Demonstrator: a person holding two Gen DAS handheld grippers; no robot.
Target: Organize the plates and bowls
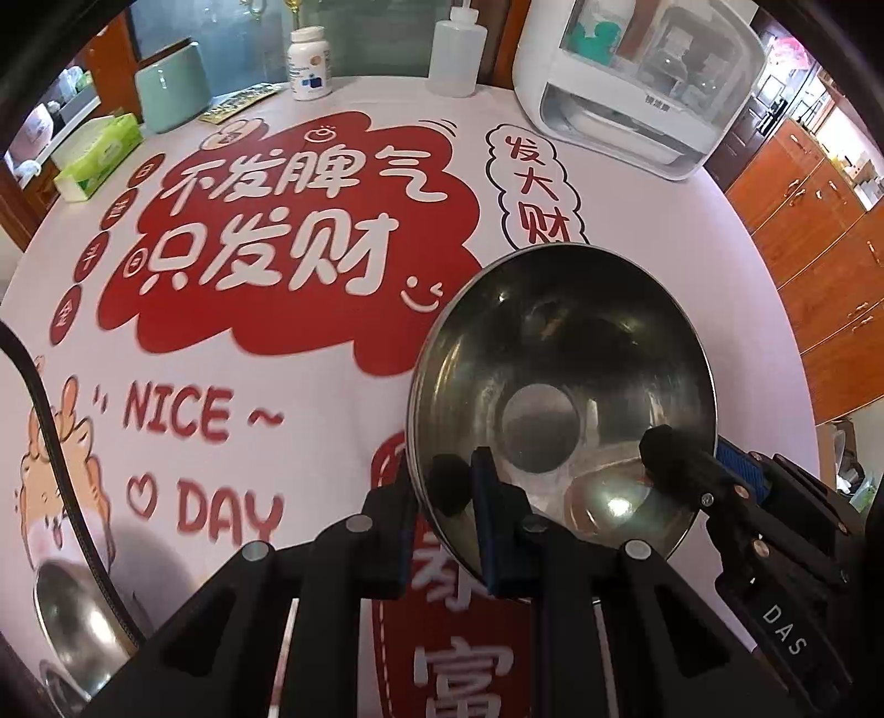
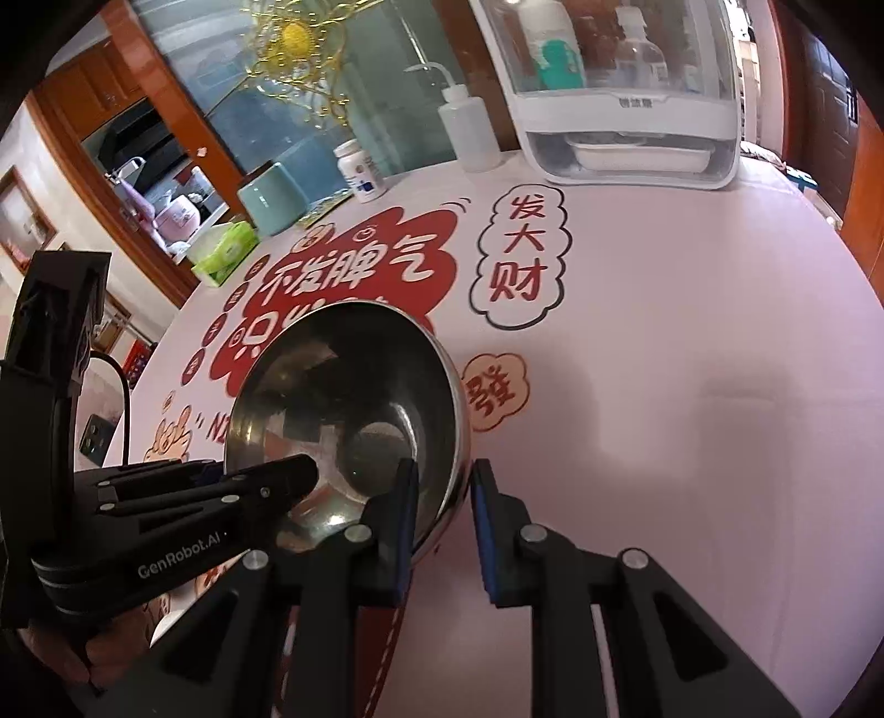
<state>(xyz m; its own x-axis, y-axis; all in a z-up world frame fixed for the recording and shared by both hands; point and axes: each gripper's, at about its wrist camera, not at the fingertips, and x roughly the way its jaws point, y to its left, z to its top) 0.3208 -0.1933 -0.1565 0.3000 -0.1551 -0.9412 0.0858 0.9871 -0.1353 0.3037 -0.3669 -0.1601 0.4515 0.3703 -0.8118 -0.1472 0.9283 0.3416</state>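
Observation:
A steel bowl (image 1: 558,397) is held tilted above the printed tablecloth; it also shows in the right wrist view (image 2: 353,397). My left gripper (image 1: 442,491) is shut on its near-left rim, one finger inside and one outside. My right gripper (image 2: 442,486) straddles the rim on the other side, its jaws a little apart around the bowl's wall. The right gripper's fingers (image 1: 679,458) show at the bowl's right rim in the left wrist view. A second steel bowl (image 1: 72,624) lies on the table at the lower left.
A white dish cabinet (image 1: 635,83) stands at the table's back right. A squeeze bottle (image 1: 456,49), pill bottle (image 1: 309,63), green canister (image 1: 171,88) and tissue box (image 1: 99,154) line the back edge. A black cable (image 1: 61,469) crosses at left.

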